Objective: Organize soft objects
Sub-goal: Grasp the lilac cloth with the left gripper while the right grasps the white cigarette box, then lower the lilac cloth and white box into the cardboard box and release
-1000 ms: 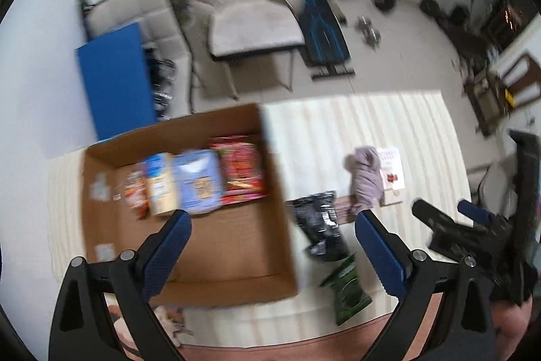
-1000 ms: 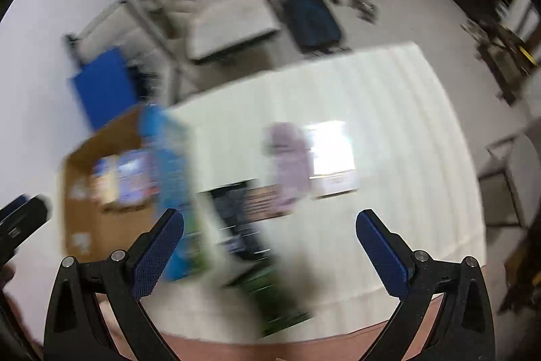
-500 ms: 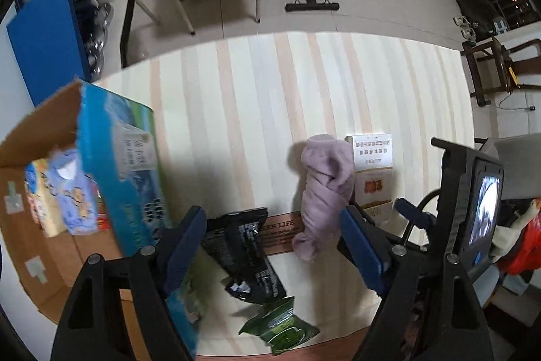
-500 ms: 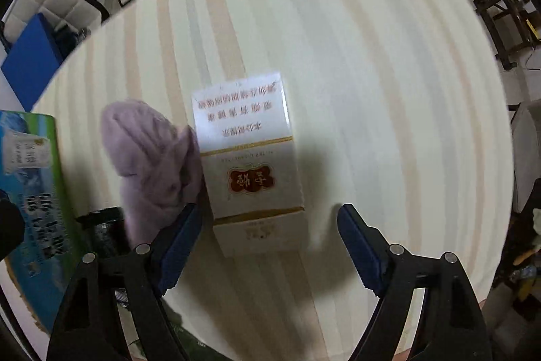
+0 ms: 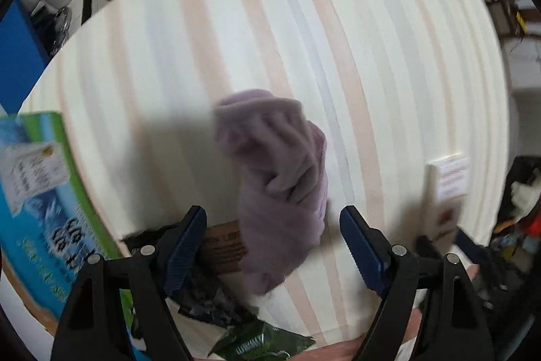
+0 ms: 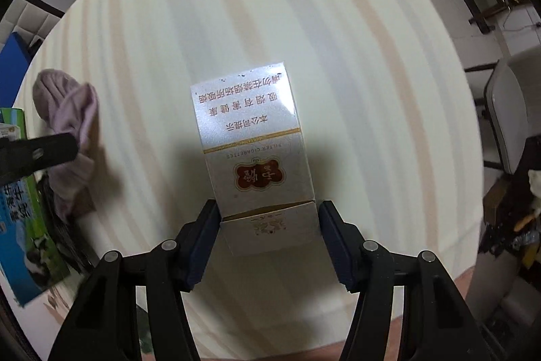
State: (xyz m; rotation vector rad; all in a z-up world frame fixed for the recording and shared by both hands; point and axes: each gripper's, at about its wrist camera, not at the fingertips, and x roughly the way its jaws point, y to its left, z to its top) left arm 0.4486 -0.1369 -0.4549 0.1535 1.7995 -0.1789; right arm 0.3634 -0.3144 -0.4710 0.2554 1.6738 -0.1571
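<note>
A crumpled lilac cloth (image 5: 280, 178) lies on the striped table; it also shows at the left of the right wrist view (image 6: 69, 131). My left gripper (image 5: 272, 242) is open, its jaws on either side of the cloth's near end. A white cigarette box (image 6: 253, 154) lies flat on the table; its edge shows at the right of the left wrist view (image 5: 448, 181). My right gripper (image 6: 267, 239) has closed in on the box's near end, both pads against its sides.
A blue-green carton side of the box (image 5: 40, 202) stands at the left. A black packet (image 5: 209, 300), a brown box (image 5: 223, 246) and a green packet (image 5: 260, 344) lie near the table's front edge. A chair (image 6: 507, 120) stands at the right.
Both grippers have dropped toward the table. The left one has come down around the lilac cloth. The right one has narrowed from wide open to pressing on the cigarette box.
</note>
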